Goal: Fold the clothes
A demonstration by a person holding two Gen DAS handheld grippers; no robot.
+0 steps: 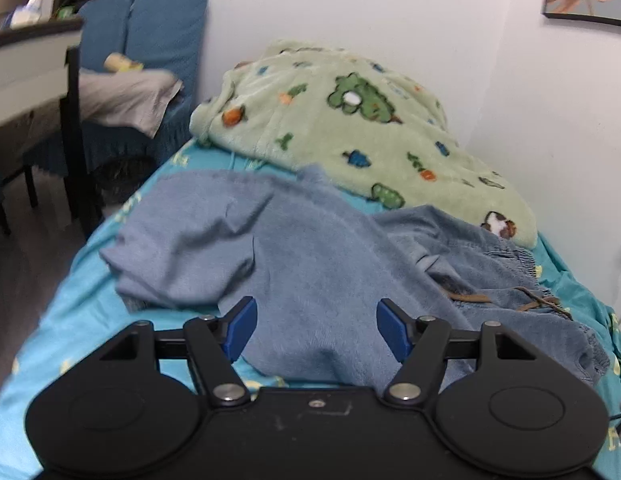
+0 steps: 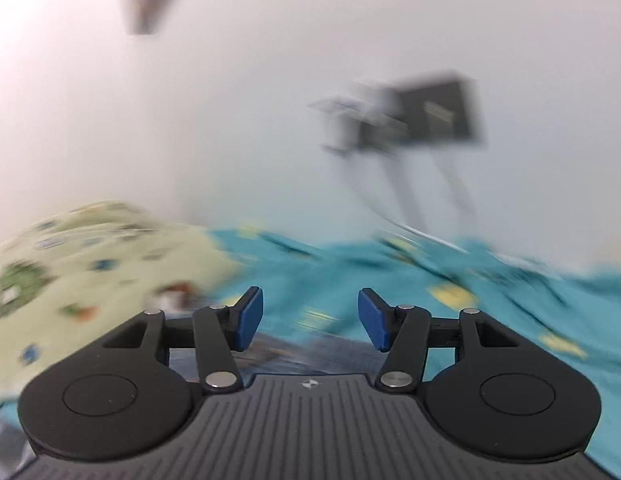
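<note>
**Both hand-held grippers open above the clothes on the bed**

The left hand-held gripper (image 1: 316, 330) hovers over a blue-grey T-shirt (image 1: 246, 248) with its blue pads (image 1: 241, 328) standing well apart; the cloth lies below the gap, and neither pad presses on it. The T-shirt is spread, rumpled, across the bed (image 1: 46, 344), which is covered in a turquoise sheet with small yellow prints. One sleeve lies toward the left edge of the bed. Touching the T-shirt on its right is a pair of blue denim shorts (image 1: 482, 256) with an elastic waistband and a brown drawstring (image 1: 506, 300). Behind both garments, against the white wall, lies a heap of pale green fleece blanket (image 1: 350, 120) printed with dinosaurs. To the left of the bed stand blue-covered chairs (image 1: 150, 32).

The right wrist view is heavily blurred. The right hand-held gripper (image 2: 310, 318) also has its jaws apart, with nothing between them. Under it a strip of denim shows, with the turquoise sheet beyond and the green blanket to the left. A dark object on the wall (image 2: 426, 116) is too smeared to identify.
</note>
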